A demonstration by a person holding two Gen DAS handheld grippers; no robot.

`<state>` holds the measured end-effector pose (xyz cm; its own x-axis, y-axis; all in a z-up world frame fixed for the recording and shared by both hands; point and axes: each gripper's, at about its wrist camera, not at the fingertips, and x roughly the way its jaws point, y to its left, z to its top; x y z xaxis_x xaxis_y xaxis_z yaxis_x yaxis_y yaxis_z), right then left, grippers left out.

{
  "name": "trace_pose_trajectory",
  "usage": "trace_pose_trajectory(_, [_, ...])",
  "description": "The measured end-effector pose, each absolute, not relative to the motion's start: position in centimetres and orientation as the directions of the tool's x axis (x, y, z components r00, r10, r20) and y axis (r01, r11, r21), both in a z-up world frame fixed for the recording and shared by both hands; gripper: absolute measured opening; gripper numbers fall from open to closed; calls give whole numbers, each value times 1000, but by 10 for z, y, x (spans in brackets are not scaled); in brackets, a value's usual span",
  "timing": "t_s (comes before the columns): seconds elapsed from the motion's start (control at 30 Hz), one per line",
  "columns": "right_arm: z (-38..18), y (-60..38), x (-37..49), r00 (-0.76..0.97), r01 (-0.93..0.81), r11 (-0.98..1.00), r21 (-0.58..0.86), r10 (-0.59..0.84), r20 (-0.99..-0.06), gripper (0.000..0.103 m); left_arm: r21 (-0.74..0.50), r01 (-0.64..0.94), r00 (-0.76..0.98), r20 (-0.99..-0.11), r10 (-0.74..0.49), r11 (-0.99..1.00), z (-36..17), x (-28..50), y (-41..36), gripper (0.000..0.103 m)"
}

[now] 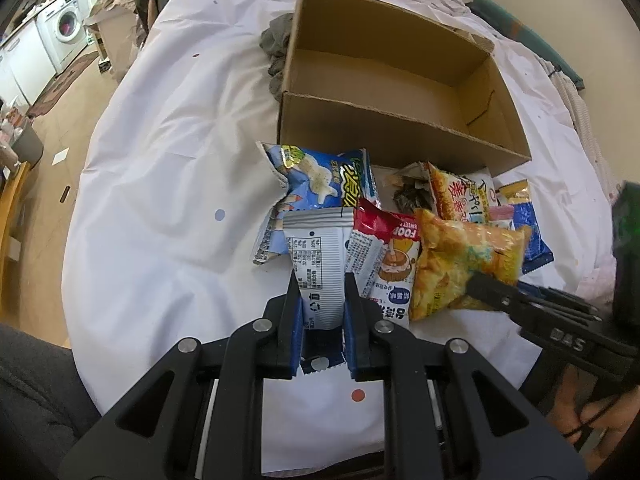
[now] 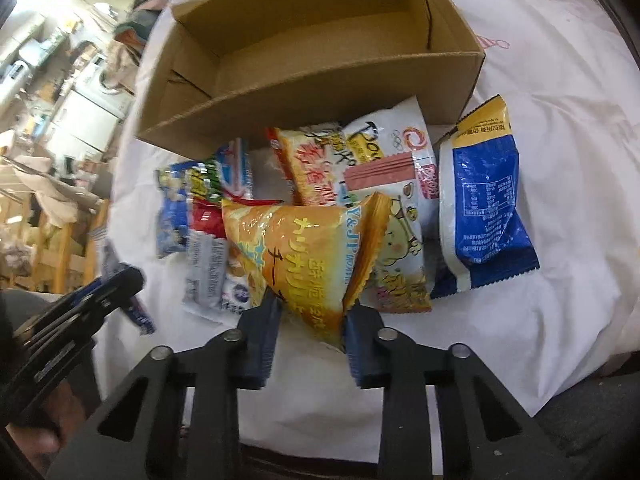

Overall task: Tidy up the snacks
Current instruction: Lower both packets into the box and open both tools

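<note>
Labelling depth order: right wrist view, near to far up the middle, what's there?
right gripper → orange snack bag between its fingers → red-and-orange packet → cardboard box, front wall first, then its bare floor.

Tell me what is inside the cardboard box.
The cardboard box shows only bare brown floor and walls in both views; no snacks are in it. The strip of floor just behind its near wall is hidden. The snack packets lie outside, in front of it.

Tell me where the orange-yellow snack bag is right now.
The orange-yellow snack bag sits centre in the right wrist view, its lower end between the right gripper pads, in front of the cardboard box.
</note>
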<state>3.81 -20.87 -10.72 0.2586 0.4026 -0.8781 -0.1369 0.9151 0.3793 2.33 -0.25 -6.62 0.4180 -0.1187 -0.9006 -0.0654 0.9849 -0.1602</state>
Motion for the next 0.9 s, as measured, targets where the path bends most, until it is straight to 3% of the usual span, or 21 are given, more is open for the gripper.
trace_pose_trajectory(0.2, [-72, -226, 22, 341, -192, 850, 490, 526, -779, 25, -163, -77, 451, -886, -111, 984, -61, 22, 1, 14])
trace_pose_trajectory(0.33, [-39, -247, 16, 465, -222, 778, 588, 614, -637, 25, -165, -84, 492, -864, -103, 983, -49, 21, 6, 14])
trace_pose_trajectory(0.43, [-21, -256, 19, 513, -235, 755, 612, 631, -582, 25, -190, -81, 520, -846, -122, 978, -32, 28, 10, 14])
trace_pose_trajectory(0.67, [-9, -269, 49, 541, -217, 747, 629, 628, -559, 25, -188, -41, 585, -801, -129, 981, 10, 59, 12, 14])
trace_pose_trajectory(0.9, [-5, -269, 98, 549, -205, 792, 575, 579, -603, 25, -153, -6, 601, -790, -118, 988, 25, 101, 5, 14])
